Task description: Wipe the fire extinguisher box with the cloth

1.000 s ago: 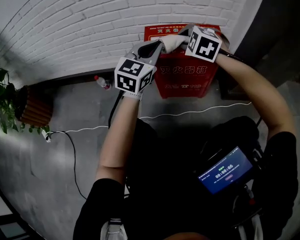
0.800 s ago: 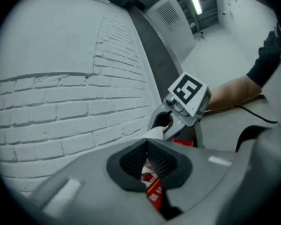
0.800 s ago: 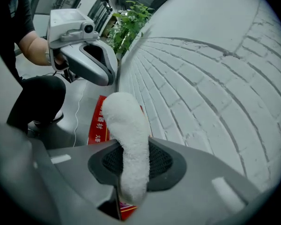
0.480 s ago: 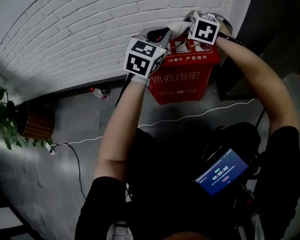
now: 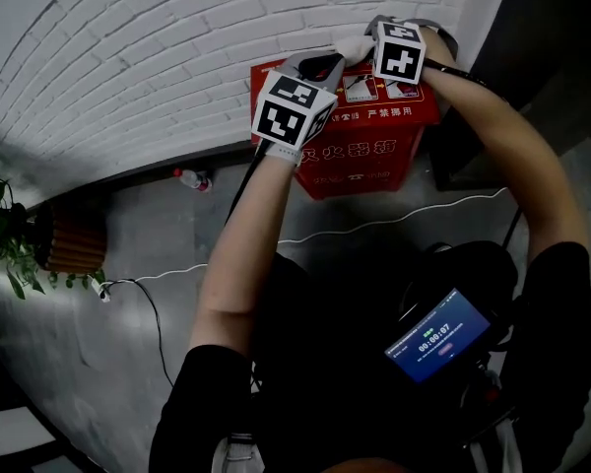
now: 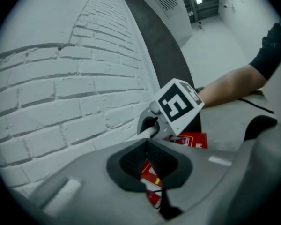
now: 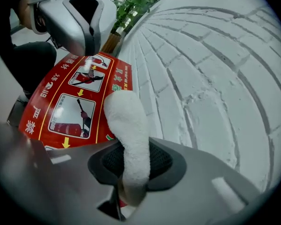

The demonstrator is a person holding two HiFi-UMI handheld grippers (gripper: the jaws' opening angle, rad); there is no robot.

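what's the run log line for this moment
right gripper: shut on cloth | cloth: at rear edge of fire extinguisher box top | left gripper: shut, empty, over box top

Both arms outstretched; left gripper (image 6: pixel 147 142) jaws together, right gripper (image 7: pixel 131 153) clamping cloth (image 7: pixel 124 118).

White brick wall (image 5: pixel 128 67), potted plant (image 5: pixel 69 236), bottle (image 5: pixel 191 178)

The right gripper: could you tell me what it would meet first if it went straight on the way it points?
Probably the red box: the cloth in the right gripper reaches along its top edge beside the brick wall. The left gripper sits further ahead; depth unclear.
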